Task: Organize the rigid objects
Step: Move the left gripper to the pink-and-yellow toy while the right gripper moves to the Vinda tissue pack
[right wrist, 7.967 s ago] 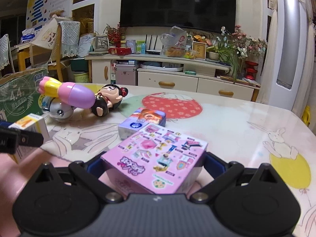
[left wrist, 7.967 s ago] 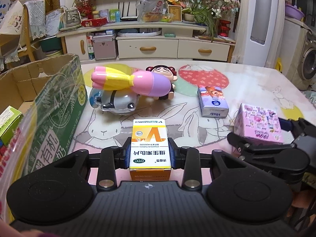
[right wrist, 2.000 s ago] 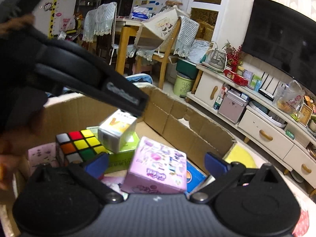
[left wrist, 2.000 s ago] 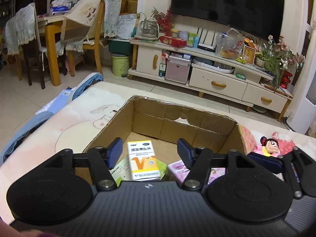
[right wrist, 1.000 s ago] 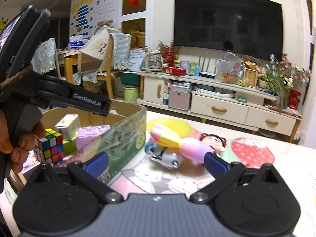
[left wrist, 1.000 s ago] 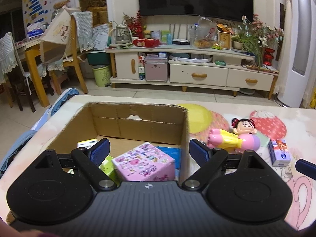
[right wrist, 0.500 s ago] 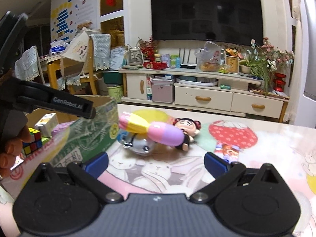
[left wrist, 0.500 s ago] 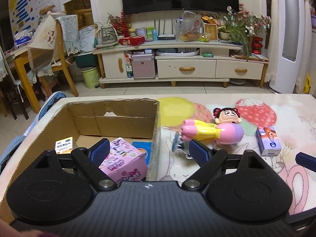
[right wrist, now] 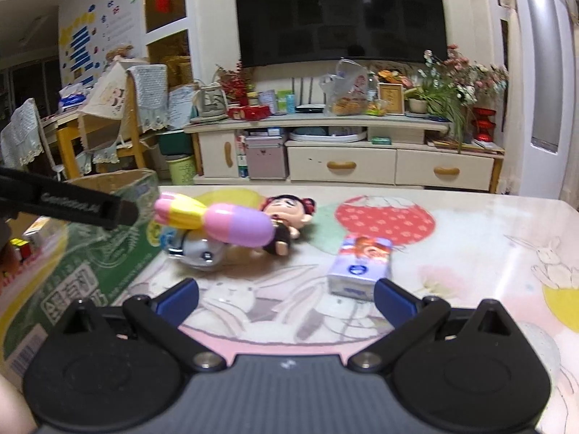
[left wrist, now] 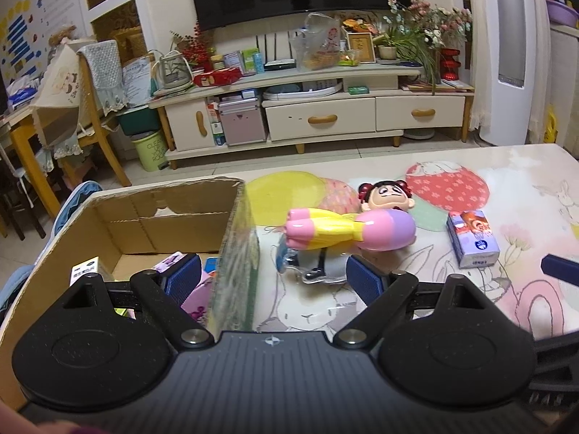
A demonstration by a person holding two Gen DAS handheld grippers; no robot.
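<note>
Both empty, wide-open grippers: left gripper point(left wrist: 273, 278) straddles carton wall point(left wrist: 237, 253), right gripper point(right wrist: 286, 298) beside tissue pack point(right wrist: 360, 266).

Left gripper point(left wrist: 274, 280) held level with jaws spread wide, blue-padded fingertips point(left wrist: 184, 277) far apart and clamping nothing. Right gripper point(right wrist: 286, 302) likewise level, jaws wide, blue fingertips point(right wrist: 394, 302) parted and empty. Left gripper's black finger reaching in from the left edge of the right wrist view, ahead of and above the right gripper.
</note>
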